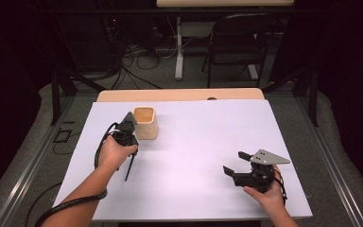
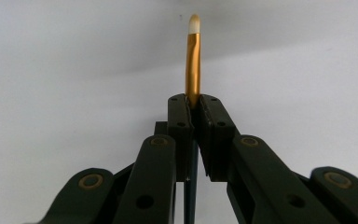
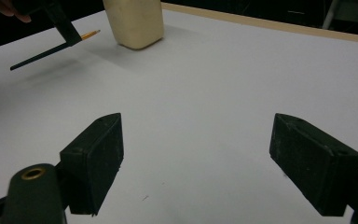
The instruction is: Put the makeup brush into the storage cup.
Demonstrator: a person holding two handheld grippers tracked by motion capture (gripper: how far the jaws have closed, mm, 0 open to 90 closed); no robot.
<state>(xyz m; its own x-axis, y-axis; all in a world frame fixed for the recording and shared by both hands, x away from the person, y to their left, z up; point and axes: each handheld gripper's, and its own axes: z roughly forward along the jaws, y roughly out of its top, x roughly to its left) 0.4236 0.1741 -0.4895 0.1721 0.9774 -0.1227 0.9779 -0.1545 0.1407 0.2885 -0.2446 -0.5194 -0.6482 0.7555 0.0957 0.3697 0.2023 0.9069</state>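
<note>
Makeup brush held beside the cup

The thin brush [image 2: 193, 60], gold ferrule and pale tip, sits clamped in the left tongs [image 1: 128, 124], lifted off the bench [image 1: 198, 151] just beside the beige cup [image 1: 146, 123]. Gripped near one end, it could pivot or strike the cup's rim. The right tongs [image 1: 234, 163] stand wide and empty, well apart from the cup.

A slim brush [image 2: 193, 60] with a gold ferrule, white tip and dark handle sits between black jaws. A cream, pale-wood cup [image 1: 145, 123] stands on a plain white table cover [image 1: 208, 142]. A light wooden table edge [image 1: 179, 94] shows behind it.
</note>
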